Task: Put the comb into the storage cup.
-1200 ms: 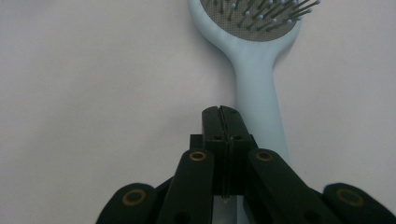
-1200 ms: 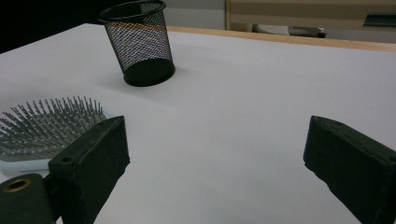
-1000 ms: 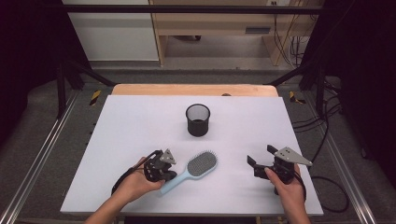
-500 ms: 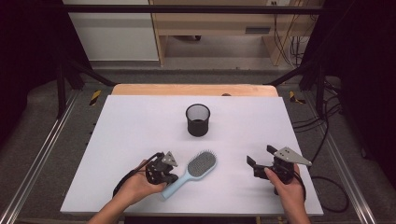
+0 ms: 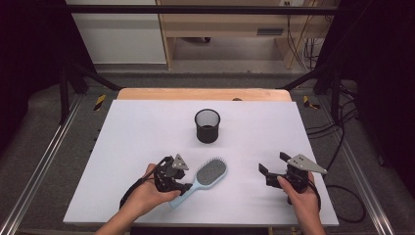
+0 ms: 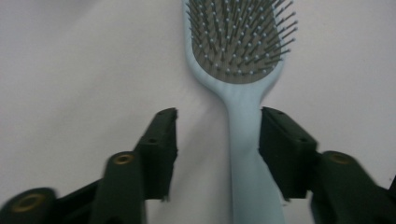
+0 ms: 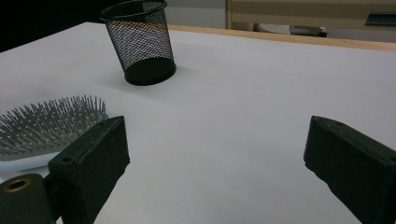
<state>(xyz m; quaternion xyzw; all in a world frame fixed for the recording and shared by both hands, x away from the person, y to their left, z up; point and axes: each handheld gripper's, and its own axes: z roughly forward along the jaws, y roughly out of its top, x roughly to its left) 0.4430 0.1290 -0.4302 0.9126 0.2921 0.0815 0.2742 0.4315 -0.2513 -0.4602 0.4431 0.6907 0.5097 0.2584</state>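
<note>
Hairbrush [image 5: 209, 174] lies flat on white bench [image 5: 147, 132], bristles up, near front edge; left gripper [image 6: 217, 135] w/ jaws just opened, released, straddling its handle, right pad touching; right gripper [image 5: 271, 169] wide open, empty, well apart; mesh cup [image 5: 207, 126] upright behind.

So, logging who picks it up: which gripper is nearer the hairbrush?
Left. The left gripper has its open jaws astride the hairbrush handle; the right gripper rests apart, to its right.

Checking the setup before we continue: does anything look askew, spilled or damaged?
Nothing stands out. The black wire-mesh cup stands upright; the light-blue paddle hairbrush lies flat, bristles up, intact, on the white table.
</note>
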